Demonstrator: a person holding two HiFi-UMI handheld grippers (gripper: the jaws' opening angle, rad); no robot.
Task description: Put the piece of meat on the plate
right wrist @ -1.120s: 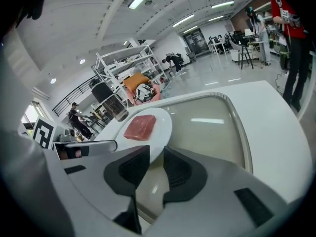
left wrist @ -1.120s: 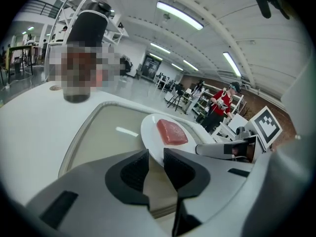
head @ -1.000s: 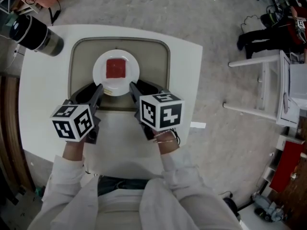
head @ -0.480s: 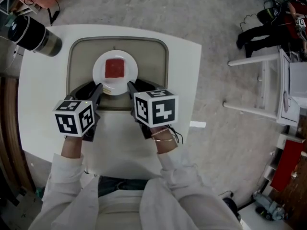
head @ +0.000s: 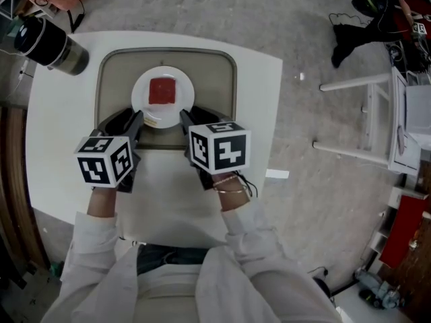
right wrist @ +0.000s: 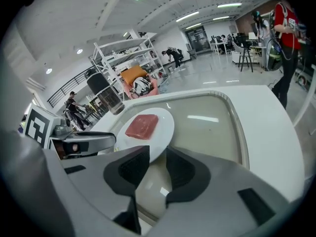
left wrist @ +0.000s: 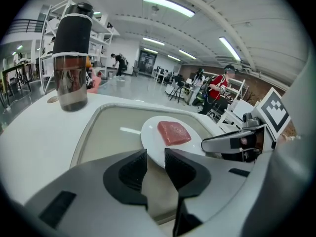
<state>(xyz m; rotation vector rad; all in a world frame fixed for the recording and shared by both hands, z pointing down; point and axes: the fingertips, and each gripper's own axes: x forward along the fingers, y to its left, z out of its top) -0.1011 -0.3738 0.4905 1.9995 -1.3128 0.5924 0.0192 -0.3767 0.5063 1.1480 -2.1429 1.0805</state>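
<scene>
Since the piece of meat already lies on the white plate (in the tray), placing looks done. Left tool and right tool hover empty, jaws slightly parted; next, just withdraw

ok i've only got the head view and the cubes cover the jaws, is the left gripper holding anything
Observer: No. The left gripper has its jaws a narrow gap apart with nothing between them; the plate lies just beyond the tips.
Operator: and the right one
Observer: The right gripper also shows a narrow, empty gap, aimed at the plate's near rim.
Operator: how thick is the meat, can't tell from above
Observer: From the side, the piece of meat is a low slab lying flat on the plate.
</scene>
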